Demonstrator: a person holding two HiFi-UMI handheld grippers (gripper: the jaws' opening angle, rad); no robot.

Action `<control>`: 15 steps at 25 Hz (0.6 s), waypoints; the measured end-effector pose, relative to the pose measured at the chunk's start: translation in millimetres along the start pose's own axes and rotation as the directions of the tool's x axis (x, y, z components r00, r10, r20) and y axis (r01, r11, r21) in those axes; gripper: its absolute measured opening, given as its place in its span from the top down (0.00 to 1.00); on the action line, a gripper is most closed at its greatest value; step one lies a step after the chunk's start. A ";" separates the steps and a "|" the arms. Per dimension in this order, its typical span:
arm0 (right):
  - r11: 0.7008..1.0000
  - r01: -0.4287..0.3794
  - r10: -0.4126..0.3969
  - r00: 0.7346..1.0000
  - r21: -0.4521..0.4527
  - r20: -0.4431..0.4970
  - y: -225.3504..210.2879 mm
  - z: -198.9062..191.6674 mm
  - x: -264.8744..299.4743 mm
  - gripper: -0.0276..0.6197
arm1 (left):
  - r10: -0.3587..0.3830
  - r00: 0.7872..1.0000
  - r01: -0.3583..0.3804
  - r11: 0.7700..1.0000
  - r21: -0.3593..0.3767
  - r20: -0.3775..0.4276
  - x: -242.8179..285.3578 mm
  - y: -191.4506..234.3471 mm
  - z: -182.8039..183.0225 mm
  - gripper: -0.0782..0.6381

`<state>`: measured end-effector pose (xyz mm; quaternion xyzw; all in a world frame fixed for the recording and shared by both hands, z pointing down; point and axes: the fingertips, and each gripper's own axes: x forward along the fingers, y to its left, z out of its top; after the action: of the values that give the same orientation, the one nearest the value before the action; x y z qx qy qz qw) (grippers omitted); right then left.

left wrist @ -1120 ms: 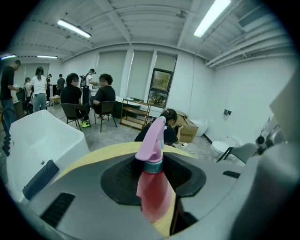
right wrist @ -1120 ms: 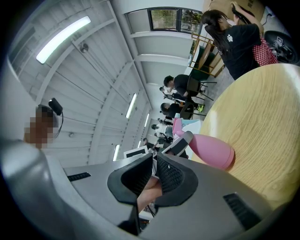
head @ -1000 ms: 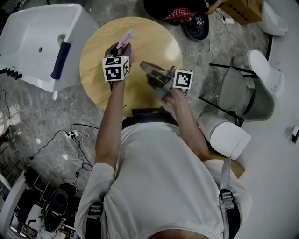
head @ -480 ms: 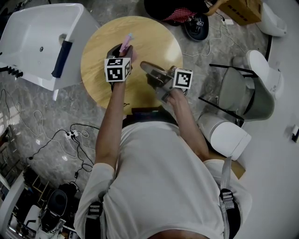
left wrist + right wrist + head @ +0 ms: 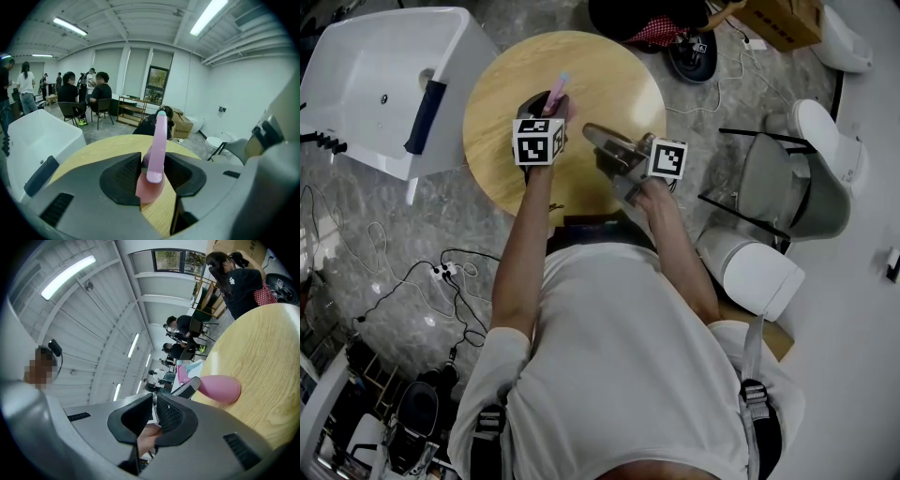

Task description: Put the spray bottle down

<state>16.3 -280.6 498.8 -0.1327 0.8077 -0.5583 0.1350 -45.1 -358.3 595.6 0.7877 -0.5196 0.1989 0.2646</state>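
a round wooden worktop [image 5: 497,103] stands on a grey marbled floor [image 5: 375,244], in the upper middle of the head view. a white tub [image 5: 384,84] fills the upper left of that frame and a white toilet [image 5: 825,141] sits at the right edge. black cables [image 5: 450,272] trail over the floor at the lower left.

the left gripper [image 5: 544,105] is over the middle of the worktop. in the left gripper view its fingers [image 5: 124,176] are closed on the neck of the pink spray bottle [image 5: 157,140], whose long trigger points toward the top of the frame. in the right gripper view the bottle's round body is at the wood surface; whether it rests there cannot be told.

the right gripper [image 5: 598,139] is just beside it, toward the right of the worktop. its fingers [image 5: 173,418] are almost together with nothing between them.
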 end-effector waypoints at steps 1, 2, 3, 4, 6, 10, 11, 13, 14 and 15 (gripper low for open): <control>1.000 -0.001 0.001 1.000 -0.001 0.001 1.6 -1.0 -0.1 0.93 | -0.002 1.000 0.002 1.000 0.002 -0.001 -1.4 -0.9 -0.6 0.69; 1.000 -0.003 0.003 1.000 -0.002 0.003 3.3 -2.4 0.0 0.93 | -0.004 1.000 0.004 1.000 0.003 -0.002 -3.1 -1.7 -1.6 0.69; 1.000 -0.003 0.003 1.000 -0.002 0.004 4.8 -4.2 0.0 0.93 | -0.005 1.000 0.005 1.000 0.003 -0.003 -4.8 -2.2 -2.9 0.69; 1.000 -0.002 0.002 1.000 -0.003 0.005 5.6 -5.9 -0.1 0.93 | -0.006 1.000 0.006 1.000 0.004 -0.004 -6.2 -2.7 -4.1 0.69; 1.000 0.000 0.000 1.000 -0.004 0.005 5.9 -7.8 -0.9 0.93 | -0.014 1.000 0.014 1.000 0.006 -0.002 -7.0 -4.5 -4.8 0.68; 1.000 0.000 0.000 1.000 -0.008 0.010 7.7 -8.6 -2.5 0.93 | -0.033 0.999 0.033 0.999 0.003 -0.003 -6.8 -8.7 -7.5 0.64; 1.000 0.001 -0.001 1.000 -0.009 0.011 7.9 -9.4 -3.3 0.93 | -0.035 0.999 0.035 0.999 0.002 -0.005 -7.5 -9.6 -9.0 0.64; 1.000 0.001 -0.001 1.000 -0.011 0.014 8.7 -11.7 -4.9 0.93 | -0.037 0.999 0.037 0.999 0.000 -0.008 -9.5 -11.5 -12.4 0.64; 1.000 0.001 -0.001 1.000 -0.012 0.016 9.5 -12.8 -5.6 0.93 | -0.039 0.999 0.039 0.999 -0.003 -0.010 -11.0 -12.5 -14.3 0.64; 1.000 0.001 -0.001 1.000 -0.013 0.017 10.3 -13.8 -6.2 0.93 | -0.041 0.999 0.041 0.999 -0.006 -0.012 -12.8 -13.4 -16.0 0.64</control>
<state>16.3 -262.9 494.2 -0.1389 0.8101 -0.5519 0.1407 -38.2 -334.9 597.8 0.7961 -0.5025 0.1967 0.2740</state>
